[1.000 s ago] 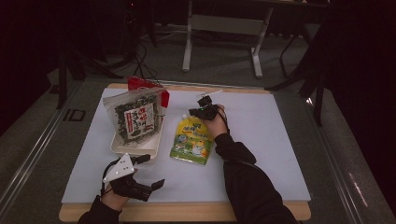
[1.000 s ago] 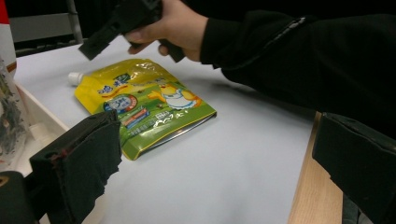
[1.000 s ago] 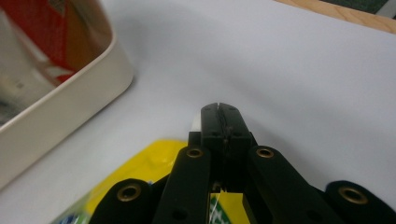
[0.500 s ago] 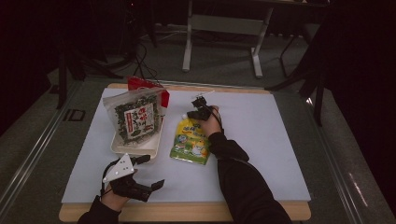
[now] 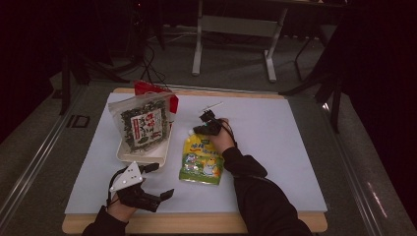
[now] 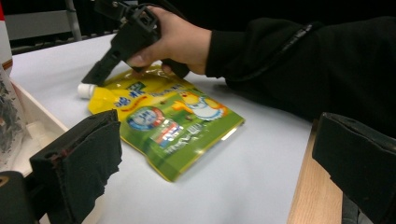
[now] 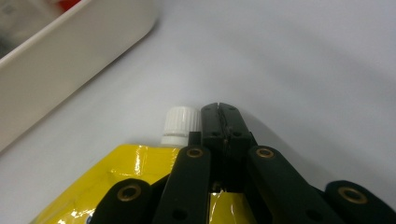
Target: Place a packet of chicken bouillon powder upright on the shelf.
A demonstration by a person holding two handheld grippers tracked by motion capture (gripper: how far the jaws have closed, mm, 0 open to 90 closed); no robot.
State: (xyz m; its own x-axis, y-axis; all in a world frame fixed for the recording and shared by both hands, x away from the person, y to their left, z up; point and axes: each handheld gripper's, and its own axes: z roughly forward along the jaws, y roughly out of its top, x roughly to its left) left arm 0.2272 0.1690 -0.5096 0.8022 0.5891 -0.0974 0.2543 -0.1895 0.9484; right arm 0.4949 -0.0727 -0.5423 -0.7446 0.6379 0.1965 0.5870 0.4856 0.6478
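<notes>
Just beside the closed, empty right hand-held gripper lies the yellow pouch's white cap.

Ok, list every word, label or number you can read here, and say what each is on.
Yellow pouch: printed characters and a duck picture, too blurred to read.
Seaweed bag: a red and white label with large characters, too small to read.
Red packet behind it: no print legible.
White tray: no marking visible.

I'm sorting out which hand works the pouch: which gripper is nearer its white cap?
Right. The right gripper has its shut tips right beside the white cap of the yellow pouch. The left gripper sits open near the table's front edge, beyond the pouch's bottom end.
</notes>
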